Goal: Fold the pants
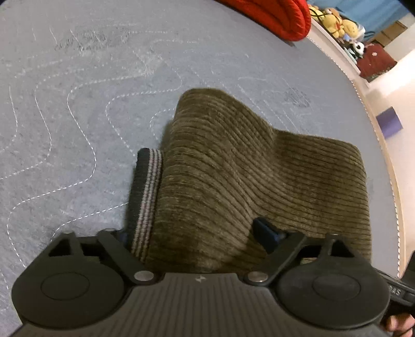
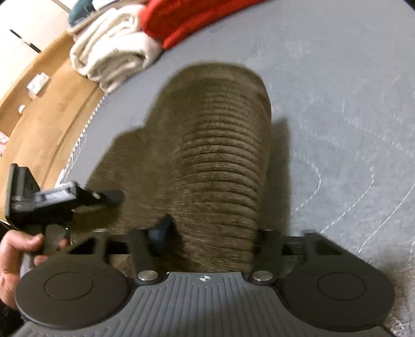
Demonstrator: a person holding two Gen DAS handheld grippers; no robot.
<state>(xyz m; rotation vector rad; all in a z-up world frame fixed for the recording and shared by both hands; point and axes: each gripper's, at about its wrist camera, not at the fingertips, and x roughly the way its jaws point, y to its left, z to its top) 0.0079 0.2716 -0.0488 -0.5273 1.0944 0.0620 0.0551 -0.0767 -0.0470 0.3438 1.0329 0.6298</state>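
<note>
1. Left wrist view is showing the largest thing, a grey quilted mat [image 1: 77, 116] with white wavy stitching, which is serving as the folding surface.
2. Brown corduroy pants [image 1: 233, 168] are lying on that mat, partly lifted; one end is draping up toward both grippers while the far fold is resting on the surface. A black-and-grey striped waistband [image 1: 147, 197] is showing along the near left edge.
3. A red garment [image 1: 280, 15] is sitting at the far edge, well apart from the pants, and a cream folded towel [image 2: 114, 49] is lying beside it in the right wrist view.
4. The left gripper [image 1: 197, 241] is pinching the corduroy, its jaws closed down on a thick bunch of cloth near the waistband.
5. The right gripper [image 2: 210, 241] is gripping the neighbouring edge in the same way, fingers partly closed around the fabric; this view is blurring with motion.
6. Judging from this, the fold is being carried over. Doing it well is likely meaning keeping both grippers level, holding the edge taut between them, and laying it square on the far fold.
</note>
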